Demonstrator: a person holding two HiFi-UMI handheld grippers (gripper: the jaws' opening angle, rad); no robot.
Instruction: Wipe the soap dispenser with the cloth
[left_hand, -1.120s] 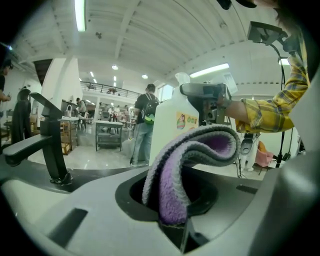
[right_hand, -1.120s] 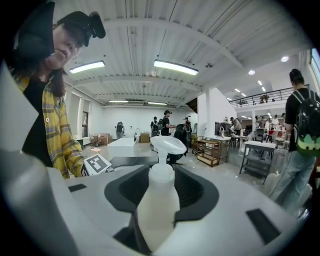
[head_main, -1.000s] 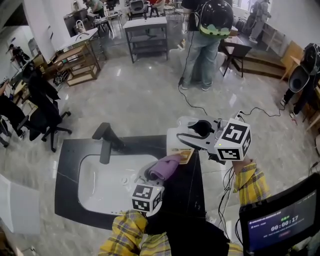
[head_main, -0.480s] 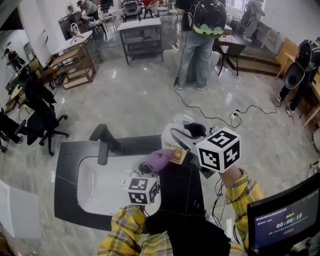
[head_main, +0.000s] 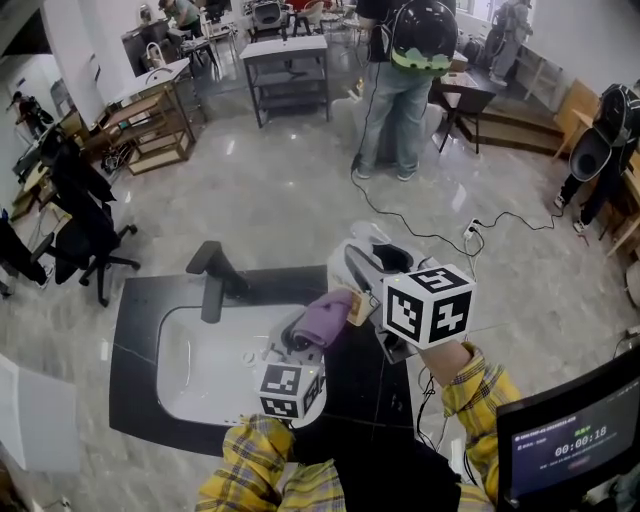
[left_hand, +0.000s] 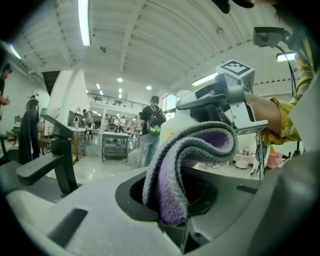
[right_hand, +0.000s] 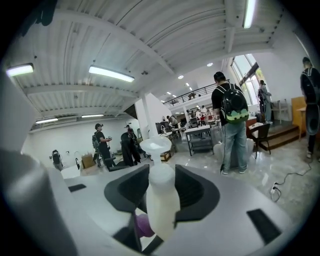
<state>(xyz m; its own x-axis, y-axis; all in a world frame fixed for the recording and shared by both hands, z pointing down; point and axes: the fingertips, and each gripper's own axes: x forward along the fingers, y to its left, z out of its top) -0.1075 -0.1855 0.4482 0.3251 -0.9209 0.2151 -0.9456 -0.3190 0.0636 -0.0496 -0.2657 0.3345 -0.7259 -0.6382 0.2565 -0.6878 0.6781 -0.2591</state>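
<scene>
My right gripper (head_main: 362, 288) is shut on a white soap dispenser (right_hand: 161, 200), held above the right end of the counter. The bottle stands between the jaws in the right gripper view, its pump head (right_hand: 156, 146) on top. In the head view only its orange label (head_main: 359, 309) peeks out beneath the gripper. My left gripper (head_main: 308, 348) is shut on a folded purple cloth (head_main: 325, 318). The cloth's upper end lies against the dispenser beside the label. In the left gripper view the cloth (left_hand: 186, 165) arches out of the jaws, with the right gripper (left_hand: 220, 95) just behind it.
Below lies a black counter (head_main: 135, 330) with a white sink (head_main: 175, 345) and a black faucet (head_main: 212, 282). A monitor (head_main: 570, 440) stands at the lower right. A person with a backpack (head_main: 410, 60) stands on the floor beyond, near cables (head_main: 440, 238).
My right gripper has rolled, turning its marker cube and the dispenser. My left gripper has risen with the cloth, which now sits higher against the dispenser.
</scene>
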